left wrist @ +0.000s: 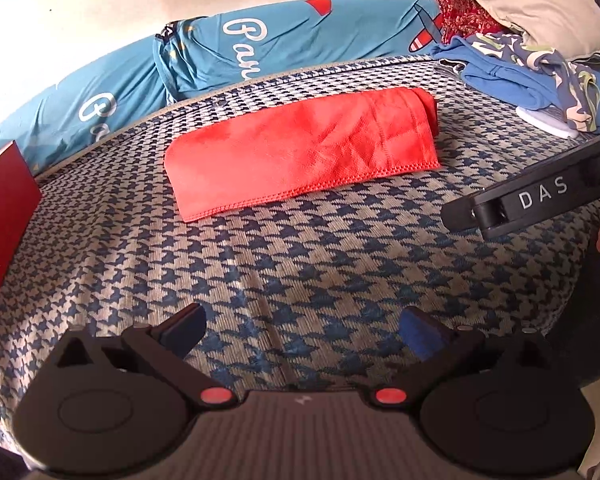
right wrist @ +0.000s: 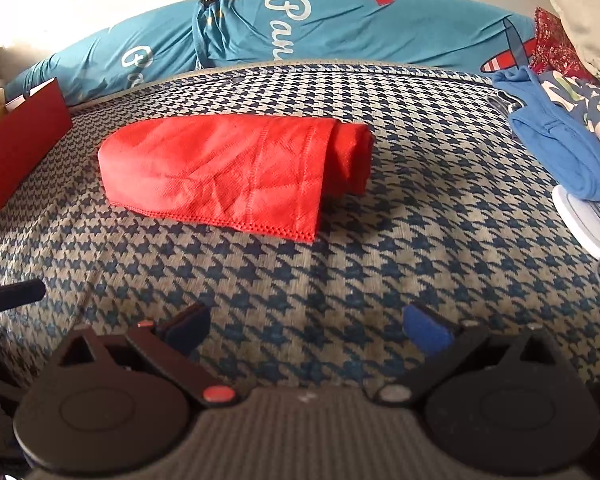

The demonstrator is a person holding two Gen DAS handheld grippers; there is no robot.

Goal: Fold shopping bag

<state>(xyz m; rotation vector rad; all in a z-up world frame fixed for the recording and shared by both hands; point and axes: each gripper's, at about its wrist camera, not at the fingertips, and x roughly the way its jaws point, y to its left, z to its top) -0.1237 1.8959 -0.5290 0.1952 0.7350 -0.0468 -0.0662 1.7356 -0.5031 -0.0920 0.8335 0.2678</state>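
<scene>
Dark-red box [right wrist: 18,136] stood at the far left of the houndstooth bed [right wrist: 340,280]. Mid-bed lay the red shopping bag [right wrist: 228,172], folded flat, apart from both tongs. Left tongs [left wrist: 302,332] and right tongs [right wrist: 306,330] hung released, gripping nothing. Blue clothes [right wrist: 556,148] were heaped at the right.

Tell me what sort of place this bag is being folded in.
Probably a bedroom: the red bag lies on a bed with a houndstooth cover, a long blue bolster runs along the wall behind it, and loose clothes and a pillow are heaped at one end.
</scene>
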